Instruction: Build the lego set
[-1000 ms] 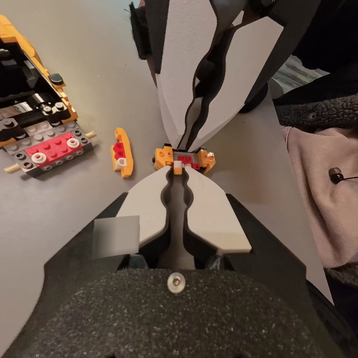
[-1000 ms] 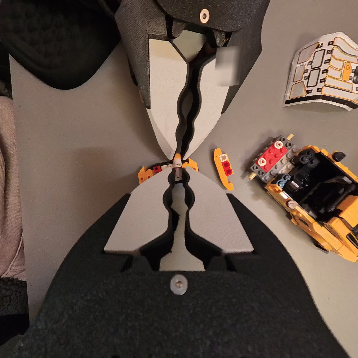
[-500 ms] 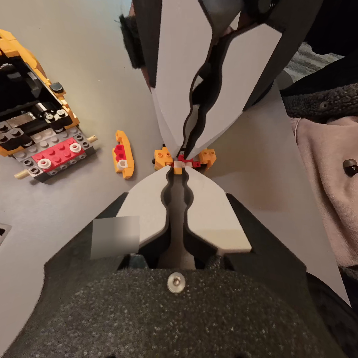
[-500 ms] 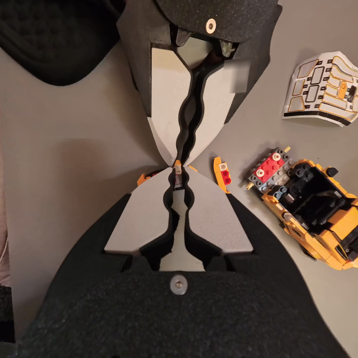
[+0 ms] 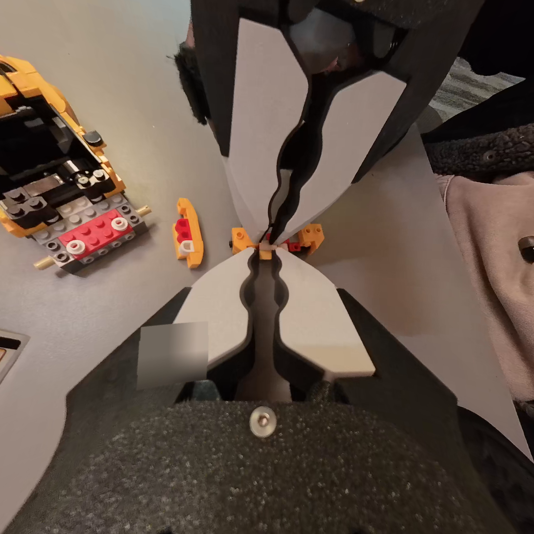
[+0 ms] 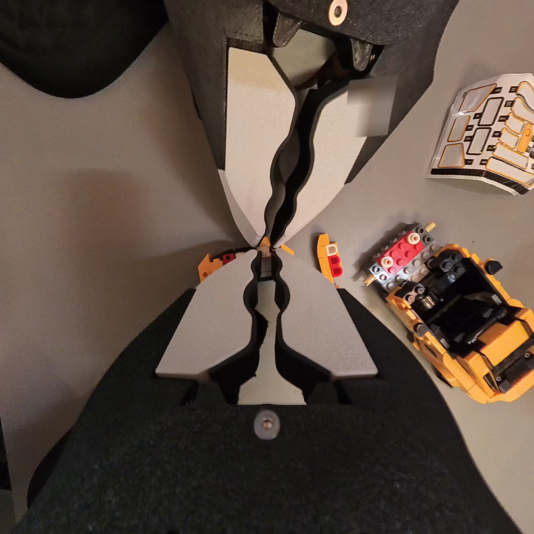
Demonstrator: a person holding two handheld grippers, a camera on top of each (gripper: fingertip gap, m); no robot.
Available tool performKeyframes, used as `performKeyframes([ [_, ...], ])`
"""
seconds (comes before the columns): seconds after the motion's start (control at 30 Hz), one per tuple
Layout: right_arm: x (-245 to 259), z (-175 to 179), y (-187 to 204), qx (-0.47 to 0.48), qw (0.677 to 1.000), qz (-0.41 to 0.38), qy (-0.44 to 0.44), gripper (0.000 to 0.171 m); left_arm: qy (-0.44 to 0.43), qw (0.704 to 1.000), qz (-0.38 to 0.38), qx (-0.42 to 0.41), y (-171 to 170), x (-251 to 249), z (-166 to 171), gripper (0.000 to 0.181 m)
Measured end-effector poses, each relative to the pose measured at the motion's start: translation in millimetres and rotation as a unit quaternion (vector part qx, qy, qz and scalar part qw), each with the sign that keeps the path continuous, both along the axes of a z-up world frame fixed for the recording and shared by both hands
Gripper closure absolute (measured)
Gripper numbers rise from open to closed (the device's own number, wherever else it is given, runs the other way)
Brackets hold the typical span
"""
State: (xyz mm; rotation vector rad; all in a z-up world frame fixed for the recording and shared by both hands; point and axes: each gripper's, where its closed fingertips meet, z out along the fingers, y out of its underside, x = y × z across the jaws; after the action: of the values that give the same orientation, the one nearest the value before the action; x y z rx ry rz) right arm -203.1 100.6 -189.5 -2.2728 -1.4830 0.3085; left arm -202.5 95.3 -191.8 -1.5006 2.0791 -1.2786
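On the grey worktop (image 5: 121, 75), going left to right in the left wrist view, the half-built yellow car (image 5: 55, 179) lies toward the left edge, its red and grey studded end facing the middle. Just right of it lies a small curved yellow piece (image 5: 189, 232) with red and white bricks in it, apart from everything else. Then comes the small yellow and red assembly (image 5: 310, 235), where both tools meet head-on.

The left tongs (image 5: 265, 252) are clenched on a small yellow and tan brick (image 5: 265, 250) at the near side of that assembly. The right tongs (image 6: 265, 254) come from the opposite side and look clamped on the same assembly, their tips almost touching the left pair's. A curled sticker sheet (image 6: 488, 135) lies near the far right corner in the right wrist view.

My judgement is that the brick is being pressed onto the assembly. Both grips sit on very small faces, so a slightly skewed push could pop the brick out sideways or split the assembly. If it skids, it could knock the curved piece nearby. The tips also hide the joint, so a half-seated brick may go unnoticed.

No brand name or readable writing shows; the sheet carries only outlined shapes.
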Motion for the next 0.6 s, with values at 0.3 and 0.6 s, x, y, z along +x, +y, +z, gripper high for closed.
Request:
performKeyframes([
  [0.3,1.5,-1.5,1.3,0.003,1.000,0.006,-0.021,0.164,-0.013,1.000,0.005,0.017,1.7,1.5,2.0,0.173],
  [0.6,3.4,-0.1,2.1,0.003,1.000,0.006,-0.025,0.160,-0.035,0.999,0.006,0.036,1.3,2.3,3.1,0.173],
])
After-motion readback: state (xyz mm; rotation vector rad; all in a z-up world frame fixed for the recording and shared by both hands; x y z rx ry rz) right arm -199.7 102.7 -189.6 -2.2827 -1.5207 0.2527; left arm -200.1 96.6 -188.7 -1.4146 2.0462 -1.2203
